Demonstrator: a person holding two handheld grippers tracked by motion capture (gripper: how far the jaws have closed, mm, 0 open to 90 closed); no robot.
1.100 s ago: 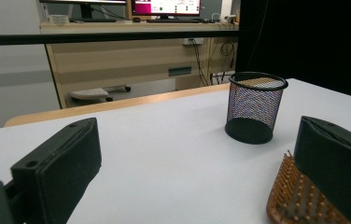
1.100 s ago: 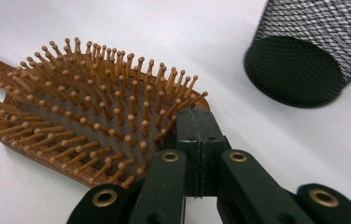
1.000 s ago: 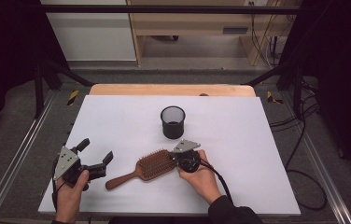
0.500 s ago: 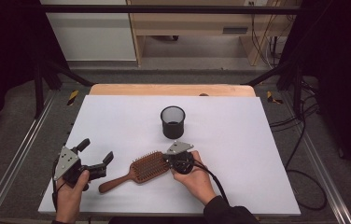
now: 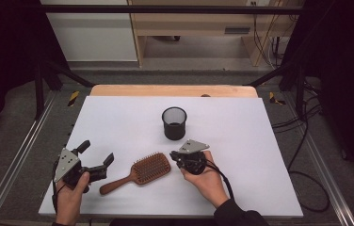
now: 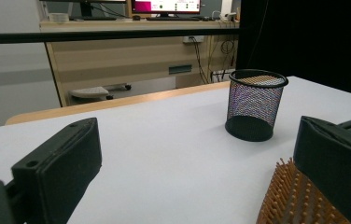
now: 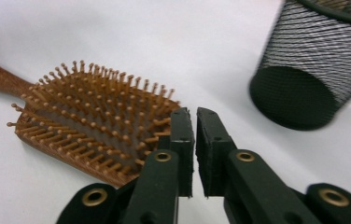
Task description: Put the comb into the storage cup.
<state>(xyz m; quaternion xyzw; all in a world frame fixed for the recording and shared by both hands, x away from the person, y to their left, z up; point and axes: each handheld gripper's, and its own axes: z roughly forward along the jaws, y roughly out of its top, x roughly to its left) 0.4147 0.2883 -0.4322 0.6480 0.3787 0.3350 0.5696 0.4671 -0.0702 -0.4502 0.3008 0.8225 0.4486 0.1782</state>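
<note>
High view: the brown wooden paddle hairbrush (image 5: pixel 140 171) lies flat on the white table top (image 5: pixel 241 141), bristles up, between the two hands, its handle pointing toward the left gripper (image 5: pixel 92 160) and its broad head toward the right gripper (image 5: pixel 174 156). That layout suits a two-handed job, since each claw has its own end of the brush within reach. The right gripper sits just beside the head's far edge; its jaws have just been opening a crack and stand nearly together with nothing between them, so the brush is released, resting on the table by its own weight. In the right gripper view the narrow slit between the black pads (image 7: pixel 183 140) is empty and the bristled head (image 7: pixel 94 121) lies just past the tips. The left gripper rests low near the handle, jaws spread wide and empty, likely waiting. The black wire-mesh cup (image 5: pixel 174 123) stands upright behind the brush, well apart from it, mouth open upward, a probable destination for the brush.
</note>
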